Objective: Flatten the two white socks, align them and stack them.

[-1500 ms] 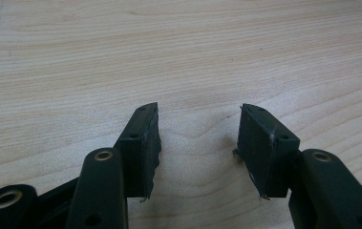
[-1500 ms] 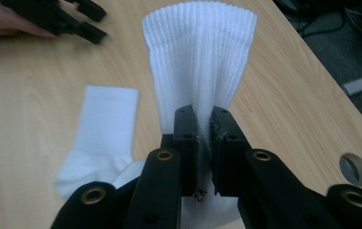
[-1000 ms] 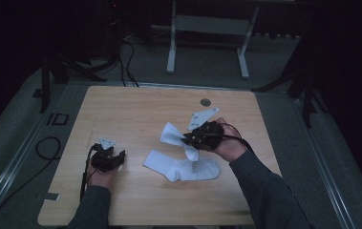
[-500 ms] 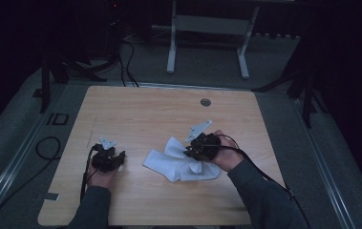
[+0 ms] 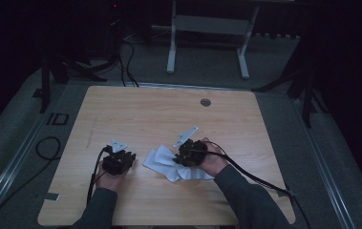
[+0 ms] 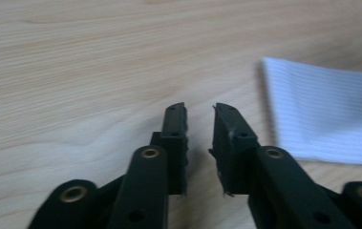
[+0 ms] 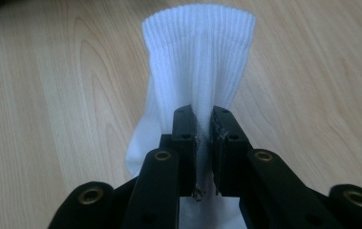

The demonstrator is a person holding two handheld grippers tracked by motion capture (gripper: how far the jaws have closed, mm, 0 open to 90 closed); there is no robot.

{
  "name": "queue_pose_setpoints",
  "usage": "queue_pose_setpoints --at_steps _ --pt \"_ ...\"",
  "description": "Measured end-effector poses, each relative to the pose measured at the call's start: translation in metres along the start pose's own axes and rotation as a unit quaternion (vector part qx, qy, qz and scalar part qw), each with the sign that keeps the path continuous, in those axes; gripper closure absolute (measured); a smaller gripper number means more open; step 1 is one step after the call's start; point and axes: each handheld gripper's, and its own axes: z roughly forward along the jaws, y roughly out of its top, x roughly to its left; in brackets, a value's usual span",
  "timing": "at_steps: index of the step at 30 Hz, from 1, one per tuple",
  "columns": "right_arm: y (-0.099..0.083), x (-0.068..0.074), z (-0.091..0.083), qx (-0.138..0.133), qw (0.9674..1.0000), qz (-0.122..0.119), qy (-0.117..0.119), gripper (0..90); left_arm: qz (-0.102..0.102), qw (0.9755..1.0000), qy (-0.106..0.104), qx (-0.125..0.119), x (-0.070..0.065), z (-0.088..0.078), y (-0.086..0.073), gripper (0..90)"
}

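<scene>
I sit at a pale wooden table (image 5: 135,114) in a dim room, holding a black claw in each hand. My right claw (image 7: 201,125) is clamped on a white ribbed sock (image 7: 198,57): its two jaws pinch a fold of the fabric between them, and the cuff fans out past the tips, lying toward the far side of the table. Seen from above, the sock (image 5: 162,162) is a crumpled white heap near the middle of the table's near half, with my right claw (image 5: 188,153) resting on its right part and my right hand (image 5: 212,160) behind it. My left claw (image 5: 119,161) sits to the left of the sock, just beside it but not touching, held in my left hand (image 5: 106,179). Its jaws (image 6: 200,125) stand slightly apart with bare wood showing in the narrow gap, gripping nothing. A flat edge of the sock (image 6: 326,114) lies on the table to the right of those jaws
</scene>
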Motion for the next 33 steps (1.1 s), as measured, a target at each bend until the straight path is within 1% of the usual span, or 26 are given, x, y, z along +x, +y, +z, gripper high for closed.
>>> queue_pose_setpoints --at_steps 2,4,7,8,9,12,13,15,17,19,21,23,27,29,30,31,32,33 --pt "0.000 0.000 0.005 -0.001 1.0000 0.006 0.003 81.3 0.010 0.9999 -0.007 0.002 -0.005 0.003 0.000 81.3" --pt "0.000 0.000 0.012 -0.001 0.9999 0.015 0.008 81.4 0.013 0.9998 -0.012 0.004 -0.008 0.004 0.001 85.3" --pt "0.001 0.001 0.015 -0.002 0.9998 0.018 0.011 81.4 0.015 0.9997 -0.017 0.007 -0.010 0.006 0.001 86.4" --pt "0.002 0.002 0.017 0.003 0.9998 0.020 0.009 81.5 0.014 0.9997 -0.020 0.007 -0.010 0.006 0.000 87.0" --pt "0.002 0.002 0.017 0.003 0.9998 0.020 0.009 81.5 0.015 0.9996 -0.022 0.008 -0.010 0.007 0.000 87.0" --pt "0.010 0.006 0.019 -0.001 0.9999 0.014 0.009 81.4 0.014 0.9995 -0.026 0.011 -0.011 0.007 0.000 87.8" --pt "0.012 0.007 0.019 -0.004 0.9998 0.017 0.008 81.4 0.015 0.9995 -0.027 0.011 -0.011 0.007 0.000 88.0" --pt "0.016 0.007 0.024 0.001 0.9997 0.023 -0.001 81.5 0.016 0.9994 -0.029 0.011 -0.011 0.007 0.000 88.4" --pt "0.018 0.007 0.028 -0.002 0.9996 0.027 0.004 81.4 0.014 0.9993 -0.032 0.012 -0.012 0.007 0.000 88.7" --pt "0.019 0.008 0.034 -0.002 0.9995 0.030 0.008 81.4 0.013 0.9993 -0.033 0.011 -0.013 0.006 -0.001 88.7" --pt "0.017 0.007 0.040 0.009 0.9992 0.038 0.001 81.4 0.015 0.9992 -0.035 0.013 -0.013 0.006 -0.002 88.8" --pt "0.016 0.006 0.043 0.015 0.9989 0.045 -0.002 81.3 0.019 0.9991 -0.036 0.014 -0.014 0.005 -0.002 88.8" --pt "0.015 0.007 0.048 0.016 0.9986 0.051 0.002 81.2 0.020 0.9991 -0.035 0.014 -0.015 0.005 -0.002 88.8" --pt "0.014 0.007 0.049 0.022 0.9983 0.054 -0.001 81.1 0.021 0.9991 -0.035 0.014 -0.016 0.004 -0.003 88.8" --pt "0.014 0.006 0.050 0.023 0.9982 0.056 -0.004 80.7 0.021 0.9991 -0.035 0.014 -0.016 0.004 -0.003 88.8" --pt "0.013 0.006 0.051 0.022 0.9981 0.057 -0.001 79.0 0.021 0.9991 -0.035 0.014 -0.016 0.004 -0.003 88.8" --pt "0.013 0.006 0.052 0.020 0.9980 0.060 0.005 75.1 0.021 0.9991 -0.036 0.014 -0.016 0.004 -0.003 88.7" --pt "0.014 0.006 0.054 0.016 0.9980 0.060 0.015 67.4 0.020 0.9990 -0.036 0.014 -0.016 0.004 -0.003 88.6"
